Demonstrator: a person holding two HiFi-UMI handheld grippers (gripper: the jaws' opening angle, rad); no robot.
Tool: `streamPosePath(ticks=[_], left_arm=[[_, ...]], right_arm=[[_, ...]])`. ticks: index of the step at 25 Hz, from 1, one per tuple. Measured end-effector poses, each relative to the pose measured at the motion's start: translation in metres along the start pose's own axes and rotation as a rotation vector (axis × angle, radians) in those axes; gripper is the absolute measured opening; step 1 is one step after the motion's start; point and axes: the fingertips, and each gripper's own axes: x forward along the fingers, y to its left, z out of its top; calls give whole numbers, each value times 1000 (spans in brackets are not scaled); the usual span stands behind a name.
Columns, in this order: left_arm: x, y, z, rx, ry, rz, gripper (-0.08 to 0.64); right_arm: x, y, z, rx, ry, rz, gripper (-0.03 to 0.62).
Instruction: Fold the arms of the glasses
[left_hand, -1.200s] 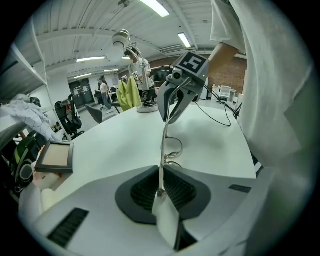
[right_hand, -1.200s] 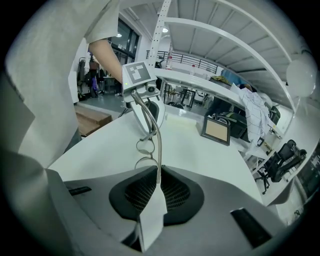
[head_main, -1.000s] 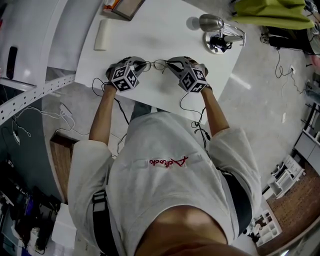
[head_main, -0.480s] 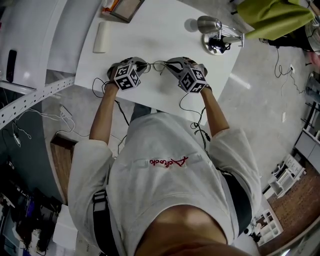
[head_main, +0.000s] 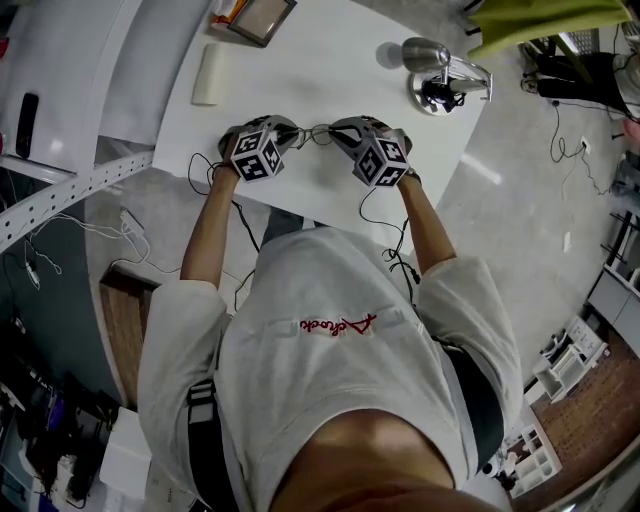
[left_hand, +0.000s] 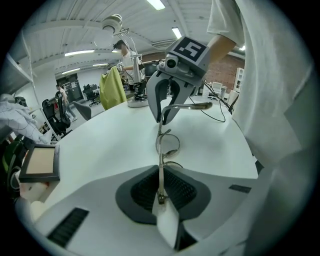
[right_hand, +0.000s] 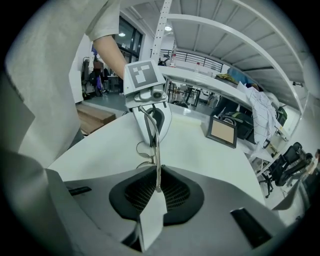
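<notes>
Thin metal-framed glasses (head_main: 315, 132) hang between my two grippers, just above the white table (head_main: 330, 70). My left gripper (head_main: 287, 134) is shut on one end of the frame. In the left gripper view the metal runs from the jaws (left_hand: 161, 199) up past the round lenses (left_hand: 168, 145) to the right gripper (left_hand: 165, 118). My right gripper (head_main: 341, 133) is shut on the other end. One arm (left_hand: 194, 105) sticks out sideways beside it. In the right gripper view the glasses (right_hand: 156, 160) run from my right gripper (right_hand: 158, 190) to the left gripper (right_hand: 152, 131).
A desk lamp with a round base (head_main: 437, 86) stands at the table's far right. At the far left lie a pale block (head_main: 206, 74) and a framed panel (head_main: 258, 18), also seen as the panel (right_hand: 223, 131). The table's near edge runs just under my hands.
The two grippers have drawn slightly closer together, still holding the glasses between them. Nothing was let go.
</notes>
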Motion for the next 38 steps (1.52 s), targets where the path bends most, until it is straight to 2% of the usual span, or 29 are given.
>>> streamPosePath(ticks=[13,19,27,32,36,38], left_arm=[[-26,0,-2,-70,-112,100,60],[-55,9,-9,-196,-215,183,61],[-82,12,-39,-280,-218,269,60],[-93,14,-43,-280,-226,296,58],[-97,-2,-41,-299,-236,296,58],[-97,8,-38,-285,-245,309,58]], right_arm=[[18,2,5,-42,52,24,41],[28,3,9,-63,71,31,41],[44,7,4,-79,121,42,41],[48,3,7,-64,123,26,41],[45,22,8,-47,135,42,41],[47,9,9,-48,131,18,43]])
